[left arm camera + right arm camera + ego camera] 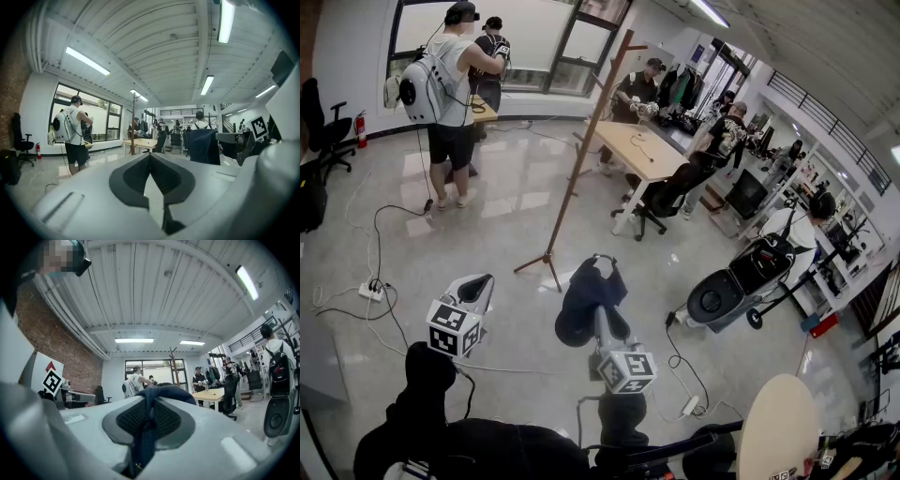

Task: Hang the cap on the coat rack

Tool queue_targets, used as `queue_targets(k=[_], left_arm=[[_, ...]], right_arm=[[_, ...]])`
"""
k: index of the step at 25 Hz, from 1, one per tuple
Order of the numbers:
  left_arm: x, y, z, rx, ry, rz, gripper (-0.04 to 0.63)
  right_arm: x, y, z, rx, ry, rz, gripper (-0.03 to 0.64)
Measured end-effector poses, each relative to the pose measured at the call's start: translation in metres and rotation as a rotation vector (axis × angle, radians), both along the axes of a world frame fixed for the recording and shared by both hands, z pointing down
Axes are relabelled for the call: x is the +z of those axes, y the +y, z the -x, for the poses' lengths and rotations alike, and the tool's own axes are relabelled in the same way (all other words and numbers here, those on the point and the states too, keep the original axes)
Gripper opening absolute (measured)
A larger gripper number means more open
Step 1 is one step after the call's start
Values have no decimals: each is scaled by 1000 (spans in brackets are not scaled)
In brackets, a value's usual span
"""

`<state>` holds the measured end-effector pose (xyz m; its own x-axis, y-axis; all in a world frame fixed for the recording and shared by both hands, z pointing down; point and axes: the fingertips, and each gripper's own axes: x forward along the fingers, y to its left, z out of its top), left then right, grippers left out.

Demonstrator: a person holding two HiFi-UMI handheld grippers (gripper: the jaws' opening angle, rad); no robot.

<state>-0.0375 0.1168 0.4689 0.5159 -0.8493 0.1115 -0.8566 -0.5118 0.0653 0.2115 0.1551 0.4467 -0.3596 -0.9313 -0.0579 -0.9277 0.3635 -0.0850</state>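
A glossy pale grey floor (516, 206) mirrors light from the tall dark-framed windows (534, 37) at 12 o'clock. A light wooden rectangular table (642, 150) stands at 1 o'clock and a black swivel office chair (323, 131) at 10 o'clock. Long fluorescent tube lights (86, 61) cross the white ribbed ceiling (154, 51). One side wall is red-brown brick (75, 362).

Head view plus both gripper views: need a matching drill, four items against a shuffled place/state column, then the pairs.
Column one:
1. cap
2. coat rack
3. left claw
4. right claw

Column two:
A. wooden, upright on the floor, apart from both claws
B. clamped on dark fabric
C. dark blue, dangling above the floor
D. shut, nothing in it

Pairs: 1-C, 2-A, 3-D, 4-B
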Motion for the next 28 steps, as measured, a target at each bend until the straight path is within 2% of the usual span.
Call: queue_targets(k=[28], left_arm=[[17,-1,24,68,5,32,2]], right_arm=[[9,12,28,55,-18,28,52]])
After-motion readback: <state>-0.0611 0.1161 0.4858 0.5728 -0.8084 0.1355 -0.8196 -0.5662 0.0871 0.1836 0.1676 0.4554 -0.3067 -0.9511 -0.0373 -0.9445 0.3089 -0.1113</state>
